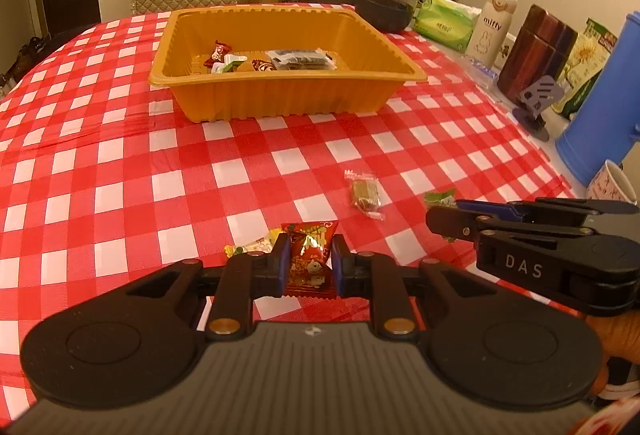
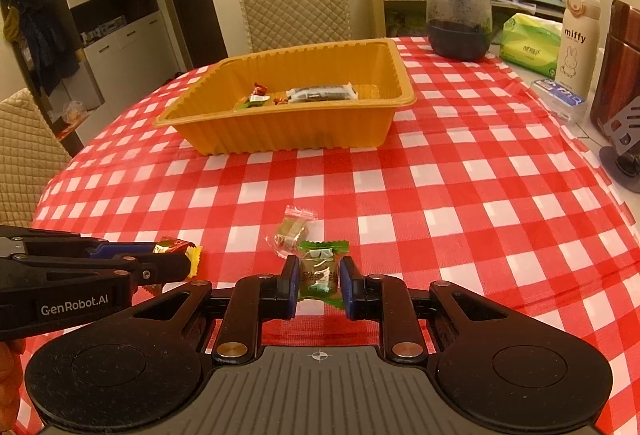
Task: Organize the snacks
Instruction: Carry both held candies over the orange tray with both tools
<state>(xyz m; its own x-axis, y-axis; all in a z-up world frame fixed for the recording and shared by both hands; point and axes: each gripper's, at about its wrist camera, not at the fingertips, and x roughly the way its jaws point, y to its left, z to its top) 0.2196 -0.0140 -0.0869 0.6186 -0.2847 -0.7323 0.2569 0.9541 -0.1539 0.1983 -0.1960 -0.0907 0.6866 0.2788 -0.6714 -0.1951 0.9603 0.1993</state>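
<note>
My left gripper [image 1: 309,259] is shut on a red and gold wrapped snack [image 1: 310,255], held just above the checked tablecloth. My right gripper [image 2: 319,277] is shut on a green wrapped candy [image 2: 320,269]. Between the two, a clear-wrapped brown sweet [image 1: 365,194] [image 2: 292,231] lies on the cloth. A yellow-wrapped candy [image 1: 256,245] peeks out to the left of the left fingers. The orange tray [image 1: 288,91] [image 2: 288,131] stands farther back and holds several wrapped snacks. In the left wrist view the right gripper [image 1: 440,221] comes in from the right; in the right wrist view the left gripper [image 2: 176,255] comes in from the left.
Along the table's right side stand a dark glass jar [image 2: 458,19], a green tissue pack [image 2: 528,45], a white flask [image 2: 576,39], a dark wooden box [image 1: 536,55], a blue jug [image 1: 600,107] and a cup [image 1: 612,183]. Quilted chairs [image 2: 296,3] stand behind the table.
</note>
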